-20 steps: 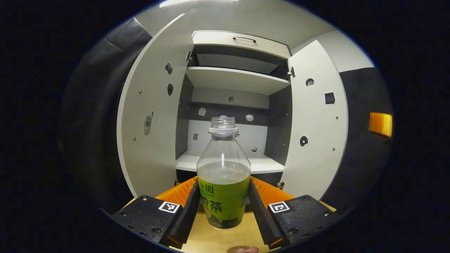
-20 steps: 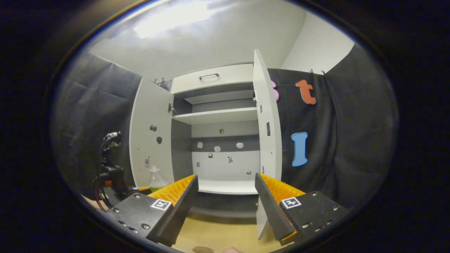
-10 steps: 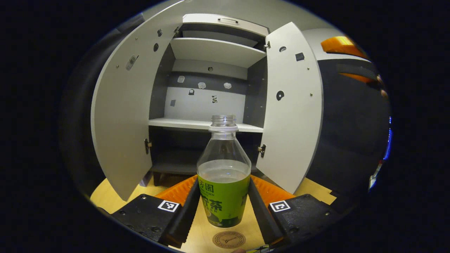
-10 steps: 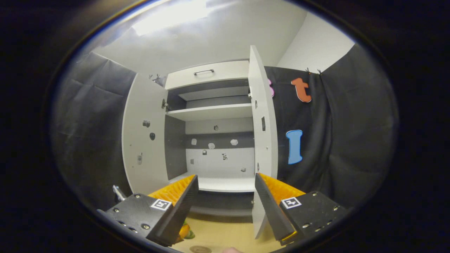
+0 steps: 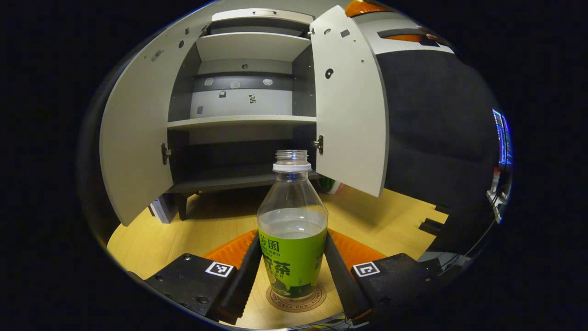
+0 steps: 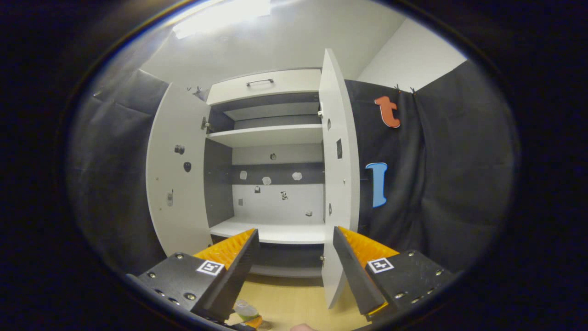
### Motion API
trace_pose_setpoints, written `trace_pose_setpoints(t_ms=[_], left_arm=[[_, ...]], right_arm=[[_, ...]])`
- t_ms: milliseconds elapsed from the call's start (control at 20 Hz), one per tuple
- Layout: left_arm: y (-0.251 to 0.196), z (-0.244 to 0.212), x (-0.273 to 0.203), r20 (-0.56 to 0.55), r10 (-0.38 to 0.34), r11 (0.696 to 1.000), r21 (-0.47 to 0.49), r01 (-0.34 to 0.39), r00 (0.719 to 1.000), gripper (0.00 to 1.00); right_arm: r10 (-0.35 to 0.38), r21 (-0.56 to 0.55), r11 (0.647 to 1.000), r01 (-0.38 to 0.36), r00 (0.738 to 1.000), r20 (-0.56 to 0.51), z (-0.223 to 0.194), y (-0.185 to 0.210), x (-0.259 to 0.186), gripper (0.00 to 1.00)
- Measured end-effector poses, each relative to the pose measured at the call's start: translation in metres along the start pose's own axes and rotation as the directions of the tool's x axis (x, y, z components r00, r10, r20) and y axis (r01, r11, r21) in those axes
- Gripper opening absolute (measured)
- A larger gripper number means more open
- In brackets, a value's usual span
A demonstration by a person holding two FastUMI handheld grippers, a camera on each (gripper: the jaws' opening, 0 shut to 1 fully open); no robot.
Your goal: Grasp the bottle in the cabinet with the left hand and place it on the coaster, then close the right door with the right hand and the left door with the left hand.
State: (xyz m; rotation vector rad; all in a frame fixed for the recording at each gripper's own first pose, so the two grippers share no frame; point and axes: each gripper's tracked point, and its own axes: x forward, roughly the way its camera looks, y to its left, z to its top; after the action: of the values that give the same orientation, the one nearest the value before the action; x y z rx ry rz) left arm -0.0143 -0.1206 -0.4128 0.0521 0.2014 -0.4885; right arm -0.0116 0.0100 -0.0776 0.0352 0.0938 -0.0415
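Left gripper view: your left gripper [image 5: 292, 271] squeezes the bottle [image 5: 292, 230], which stands straight up right over the coaster [image 5: 296, 299], maybe touching it. Your right gripper [image 6: 294, 266] is wide open and empty, with the right door [image 6: 337, 184] just ahead.

Bottle on the coaster, before the open cabinet

In the left gripper view the bottle [image 5: 292, 230] stands upright on the coaster [image 5: 296, 298] on the table [image 5: 216, 225], between the left gripper [image 5: 292, 271] fingers; the cabinet [image 5: 243, 119] stands behind at the table's far edge, its left door [image 5: 133, 138] and right door [image 5: 351, 101] swung out either side.
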Motion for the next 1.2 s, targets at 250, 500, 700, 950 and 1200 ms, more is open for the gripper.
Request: trace_pose_setpoints(t_ms=[250,500,700,950,1200], left_arm=[[-0.002,-0.025,-0.003,-0.065,-0.021,0.997,0.07,0.026,0.998,0.84],[0.002,0.002,-0.003,-0.042,-0.038,0.997,0.06,0.04,0.998,0.93],[0.0,0.038,-0.007,-0.014,-0.06,0.997,0.055,0.061,0.998,0.94],[-0.008,0.086,-0.019,0.03,-0.084,0.996,0.044,0.083,0.996,0.93],[-0.005,0.154,-0.04,0.053,-0.069,0.998,-0.012,0.069,0.996,0.93]], right_arm=[[0.002,-0.016,1.0,-0.003,0.999,-0.041,-0.012,0.004,0.004,0.97],[0.007,-0.008,1.0,-0.007,0.999,-0.037,-0.01,0.002,0.005,0.96],[-0.013,0.001,1.0,0.013,1.0,-0.02,-0.003,-0.012,-0.002,0.98],[-0.035,-0.002,0.999,0.035,0.999,0.016,0.011,-0.031,-0.015,0.95],[-0.05,0.007,0.999,0.05,0.998,0.031,0.018,-0.053,-0.024,0.98]])
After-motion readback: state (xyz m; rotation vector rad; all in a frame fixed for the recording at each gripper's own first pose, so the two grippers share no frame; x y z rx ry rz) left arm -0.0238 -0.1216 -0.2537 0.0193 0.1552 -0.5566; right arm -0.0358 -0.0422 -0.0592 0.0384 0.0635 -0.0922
